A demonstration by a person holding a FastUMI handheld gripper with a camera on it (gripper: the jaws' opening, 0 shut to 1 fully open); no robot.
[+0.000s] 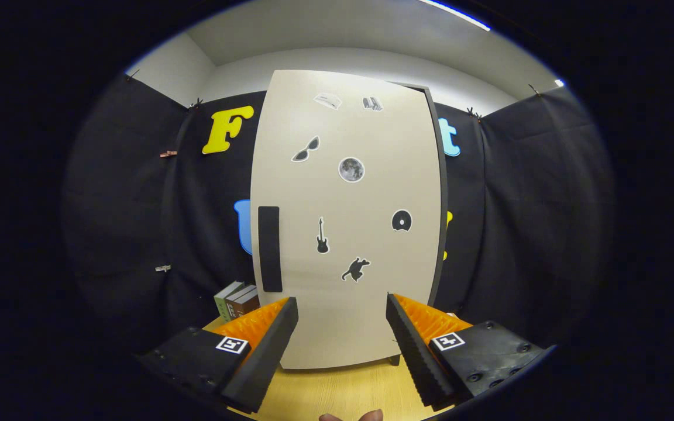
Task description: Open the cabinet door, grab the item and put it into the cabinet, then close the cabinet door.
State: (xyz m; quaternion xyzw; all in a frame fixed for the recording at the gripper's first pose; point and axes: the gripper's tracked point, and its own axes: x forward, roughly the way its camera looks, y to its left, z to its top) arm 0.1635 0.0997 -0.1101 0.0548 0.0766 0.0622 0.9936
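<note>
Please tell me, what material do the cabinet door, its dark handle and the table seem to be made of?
The cabinet door, ahead of the open gripper, looks like beige laminated board: flat, matte, uniform colour, with stickers on it. The handle is a matte black vertical strip, maybe plastic or a recess; I cannot tell which. The table looks like light wood or wood-look laminate, with faint grain.

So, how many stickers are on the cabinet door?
7 on the cabinet door: two near the top, sunglasses, moon, disc, guitar, cat. The open gripper might hide lower ones.
</note>
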